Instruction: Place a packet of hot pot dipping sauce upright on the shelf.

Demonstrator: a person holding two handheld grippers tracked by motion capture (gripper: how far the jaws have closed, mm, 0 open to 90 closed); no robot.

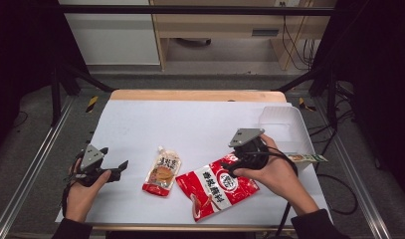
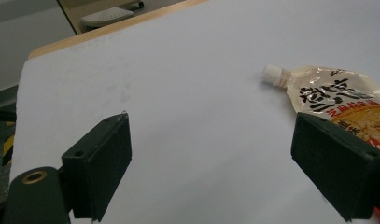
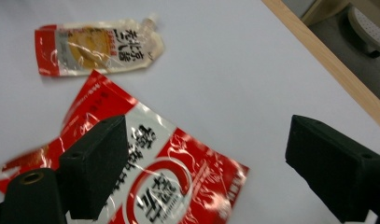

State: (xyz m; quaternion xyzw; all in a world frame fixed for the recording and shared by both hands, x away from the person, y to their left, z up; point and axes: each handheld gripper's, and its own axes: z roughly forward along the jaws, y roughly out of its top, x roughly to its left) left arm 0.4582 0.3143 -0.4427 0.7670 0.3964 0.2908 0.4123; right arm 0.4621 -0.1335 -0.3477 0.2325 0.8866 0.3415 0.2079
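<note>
Right, on my left the left gripper [image 1: 121, 165] sits low over the white sheet [image 1: 190, 124], jaws spread wide with nothing between them. Just beside it, toward the middle, lies the spouted pouch [image 1: 162, 174], flat on the sheet, glossy and translucent with a red bottom band and a white screw cap [image 2: 272, 71] pointing away from me. In the left gripper view that pouch sits partly behind the far jaw, a bare strip of sheet between.

Moving along, the red packet [image 1: 217, 185] lies flat and crinkly, shiny foil with a white round emblem, near the pouch but apart from it. My right gripper [image 1: 229, 168] hovers at its upper edge, jaws released and wide; in the right gripper view one jaw overlaps the packet, the other stands over bare sheet.

Further right, a clear plastic bin [image 1: 284, 129] stands at the table's edge, with a thin green-and-white stick pack [image 1: 308, 158] lying against it. Under the sheet is a pale wooden table [image 1: 195, 95]; grey floor, metal rails and cables lie beyond.
</note>
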